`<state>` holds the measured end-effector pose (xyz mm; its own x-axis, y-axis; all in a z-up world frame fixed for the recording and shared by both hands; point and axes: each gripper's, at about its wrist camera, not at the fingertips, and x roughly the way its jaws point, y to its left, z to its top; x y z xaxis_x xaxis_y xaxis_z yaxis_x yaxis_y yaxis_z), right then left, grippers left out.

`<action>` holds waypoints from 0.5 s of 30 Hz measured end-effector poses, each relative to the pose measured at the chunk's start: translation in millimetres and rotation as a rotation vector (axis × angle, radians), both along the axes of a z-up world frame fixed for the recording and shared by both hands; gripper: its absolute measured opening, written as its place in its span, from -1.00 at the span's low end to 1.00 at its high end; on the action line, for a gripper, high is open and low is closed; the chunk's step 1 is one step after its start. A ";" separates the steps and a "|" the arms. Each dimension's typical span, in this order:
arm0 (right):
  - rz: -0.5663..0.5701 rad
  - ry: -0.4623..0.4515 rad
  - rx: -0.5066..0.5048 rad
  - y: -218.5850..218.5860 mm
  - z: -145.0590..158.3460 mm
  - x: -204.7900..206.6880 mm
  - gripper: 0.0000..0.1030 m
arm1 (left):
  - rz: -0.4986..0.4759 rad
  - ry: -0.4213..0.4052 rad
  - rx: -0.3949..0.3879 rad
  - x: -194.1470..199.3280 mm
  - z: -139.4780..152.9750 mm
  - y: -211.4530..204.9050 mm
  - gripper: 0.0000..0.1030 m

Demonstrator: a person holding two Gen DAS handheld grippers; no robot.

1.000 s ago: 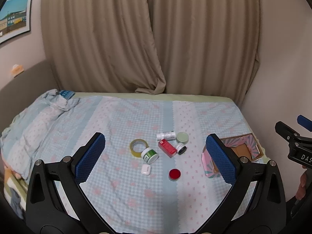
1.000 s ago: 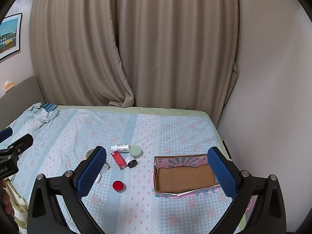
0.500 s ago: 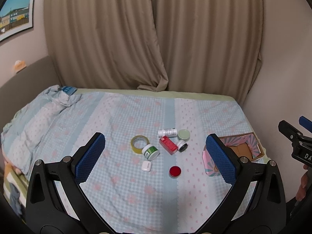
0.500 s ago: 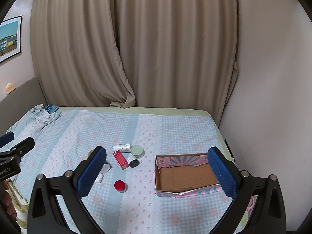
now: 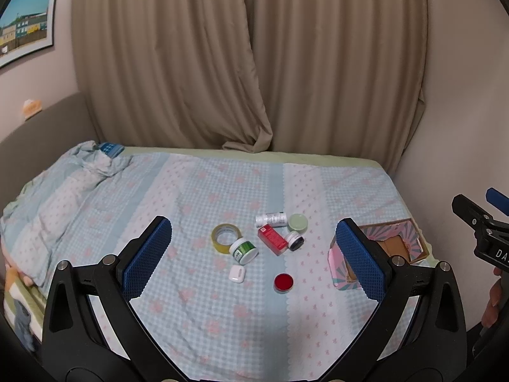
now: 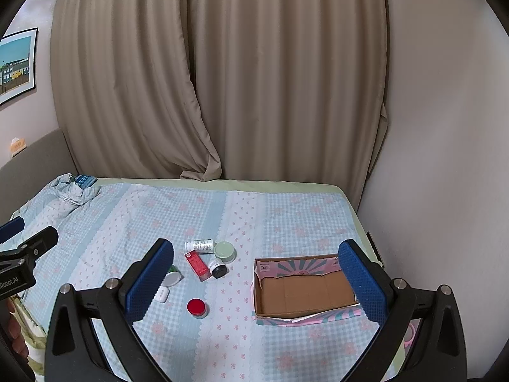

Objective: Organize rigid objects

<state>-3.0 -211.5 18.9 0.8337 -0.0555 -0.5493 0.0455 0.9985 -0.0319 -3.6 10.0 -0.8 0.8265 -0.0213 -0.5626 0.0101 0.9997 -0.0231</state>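
Small items lie clustered mid-bed: a yellow tape roll (image 5: pixel 225 238), a green-labelled white jar (image 5: pixel 243 250), a white earbud case (image 5: pixel 237 273), a red round tin (image 5: pixel 283 282), a red box (image 5: pixel 272 239), a white bottle (image 5: pixel 270 219), a pale green lid (image 5: pixel 297 222) and a black-and-white small jar (image 5: pixel 295 241). An empty pink cardboard box (image 6: pixel 305 289) sits at the right. My left gripper (image 5: pixel 254 261) hovers open above the cluster, holding nothing. My right gripper (image 6: pixel 254 283) is open too, framing the red tin (image 6: pixel 196 307) and the box.
The bed wears a blue checked sheet (image 5: pixel 197 191) with a bunched quilt (image 5: pixel 57 197) at the left. Beige curtains (image 5: pixel 248 63) hang behind, and a bare wall (image 6: pixel 445 127) runs close along the right. A framed picture (image 5: pixel 25 22) hangs at upper left.
Both grippers have drifted slightly; in the left view the cluster sits a touch higher and further right. No object has moved and neither gripper has shut.
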 end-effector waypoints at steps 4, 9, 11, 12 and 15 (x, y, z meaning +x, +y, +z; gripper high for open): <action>0.000 -0.002 -0.009 0.5 -0.6 0.2 1.00 | -0.001 0.003 -0.007 2.3 -0.3 -0.7 0.99; 0.003 -0.008 -0.014 1.1 -0.5 1.2 1.00 | -0.003 -0.001 -0.012 1.4 0.4 0.2 0.99; 0.003 -0.009 -0.015 0.5 -0.6 2.2 1.00 | -0.002 0.000 -0.013 1.2 -0.2 0.4 0.99; 0.003 -0.009 -0.015 1.1 -0.8 1.7 1.00 | -0.004 -0.001 -0.014 0.4 -0.3 0.6 0.99; 0.003 -0.009 -0.016 1.7 -1.9 1.5 1.00 | -0.004 0.000 -0.013 0.6 -0.3 0.1 0.99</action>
